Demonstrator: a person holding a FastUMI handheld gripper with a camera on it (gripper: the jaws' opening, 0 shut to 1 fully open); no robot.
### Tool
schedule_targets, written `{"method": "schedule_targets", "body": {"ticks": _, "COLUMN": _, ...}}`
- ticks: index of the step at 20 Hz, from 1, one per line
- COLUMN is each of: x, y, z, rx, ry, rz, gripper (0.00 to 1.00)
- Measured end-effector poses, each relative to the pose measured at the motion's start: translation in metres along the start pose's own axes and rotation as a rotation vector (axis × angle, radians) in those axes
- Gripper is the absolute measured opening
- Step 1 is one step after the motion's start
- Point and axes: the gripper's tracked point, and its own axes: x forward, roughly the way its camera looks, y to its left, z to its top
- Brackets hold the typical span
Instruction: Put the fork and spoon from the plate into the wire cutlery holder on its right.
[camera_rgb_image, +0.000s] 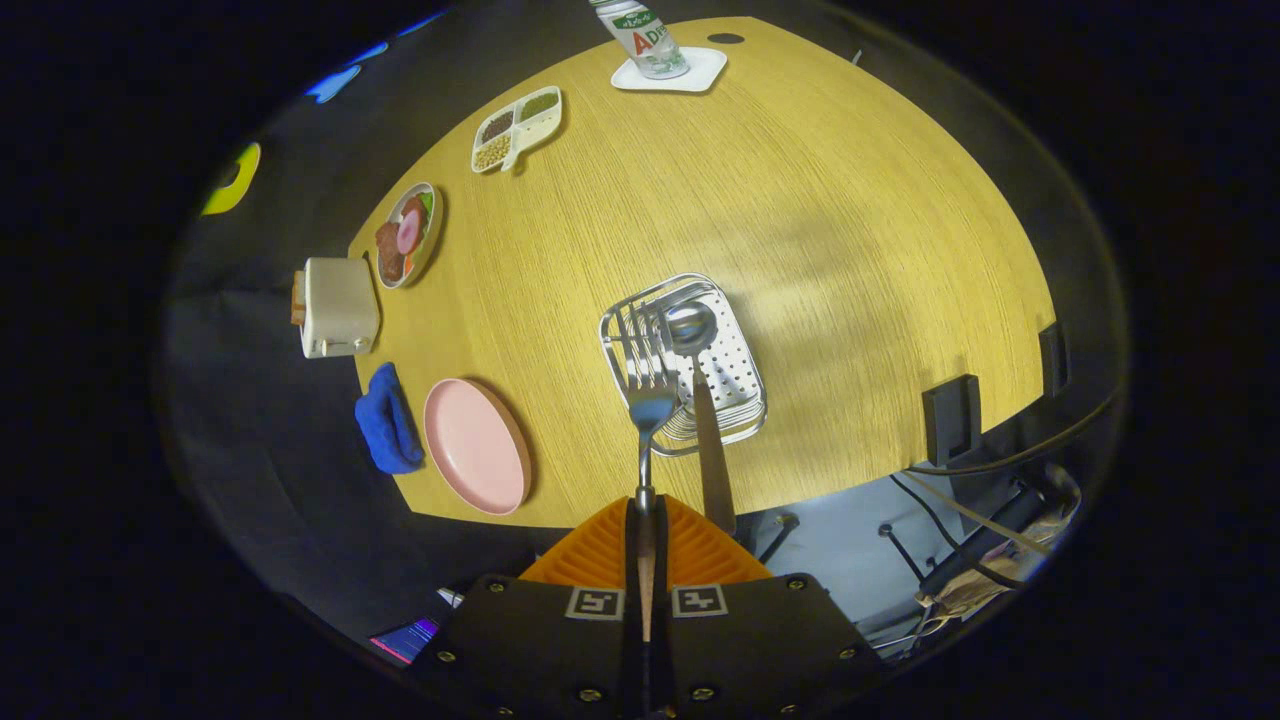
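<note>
While my gripper (645, 530) has its orange fingers (700, 555) pressed together on the fork (648, 420) handle, I see the tines reaching over the near rim of the wire cutlery holder (735, 385). The spoon (695, 345) already stands in that holder, bowl up, its handle slanting back toward my fingers. Left of the holder lies the pink plate (475, 445), a blue cloth (388, 420) just beside it, on the wooden table (800, 200).
</note>
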Motion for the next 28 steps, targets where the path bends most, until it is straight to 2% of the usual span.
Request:
{"method": "schedule_targets", "body": {"ticks": 6, "x": 0.005, "y": -0.004, "z": -0.007, "rx": 0.003, "ry": 0.113, "rz": -0.025, "gripper": 0.03}}
{"method": "schedule_targets", "body": {"ticks": 11, "x": 0.012, "y": -0.005, "z": -0.011, "rx": 0.044, "ry": 0.175, "rz": -0.032, "gripper": 0.07}}
{"method": "schedule_targets", "body": {"ticks": 14, "x": 0.014, "y": -0.008, "z": -0.008, "rx": 0.061, "ry": 0.177, "rz": -0.046, "gripper": 0.08}}
{"method": "schedule_targets", "body": {"ticks": 20, "x": 0.005, "y": -0.001, "z": -0.001, "rx": 0.094, "ry": 0.148, "rz": -0.015, "gripper": 0.09}}
{"method": "schedule_targets", "body": {"ticks": 24, "x": -0.001, "y": 0.008, "z": -0.005, "rx": 0.11, "ry": 0.125, "rz": 0.029, "gripper": 0.15}}
{"method": "schedule_targets", "body": {"ticks": 25, "x": -0.003, "y": 0.008, "z": -0.006, "rx": 0.111, "ry": 0.12, "rz": 0.03, "gripper": 0.2}}
{"method": "schedule_targets", "body": {"ticks": 28, "x": -0.006, "y": 0.01, "z": -0.007, "rx": 0.121, "ry": 0.099, "rz": 0.04, "gripper": 0.21}}
